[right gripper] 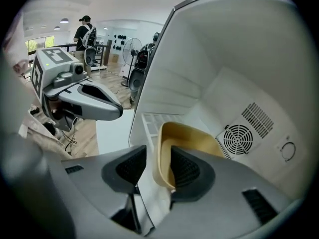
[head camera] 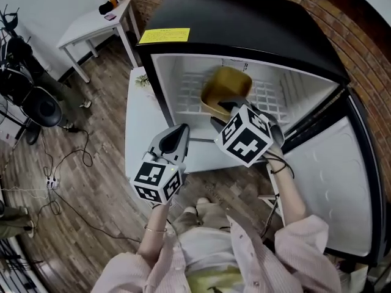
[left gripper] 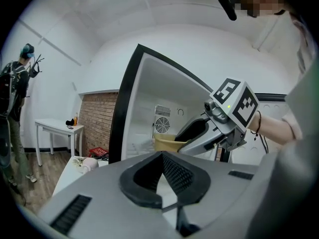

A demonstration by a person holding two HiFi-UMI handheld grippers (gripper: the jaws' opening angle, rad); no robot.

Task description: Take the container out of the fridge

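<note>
A yellow-tan container (head camera: 226, 87) (left gripper: 164, 144) (right gripper: 189, 133) lies on the white wire shelf (head camera: 189, 90) inside the open black fridge (head camera: 244, 23). My right gripper (head camera: 223, 108) (right gripper: 158, 158) reaches into the fridge, open. The container's near wall stands between its two pads (right gripper: 185, 169), and a small gap shows on the left side. My left gripper (head camera: 179, 133) (left gripper: 162, 156) hangs in front of the fridge opening, left of the right one. It is shut and holds nothing.
The fridge door (head camera: 336, 182) swings wide open at the right. A round fan grille (right gripper: 238, 138) sits on the back wall. A low white cabinet (head camera: 140, 127) stands left of the fridge, a white table (head camera: 98, 23) farther back. Cables lie across the wood floor. A person (left gripper: 15, 93) stands at a distance.
</note>
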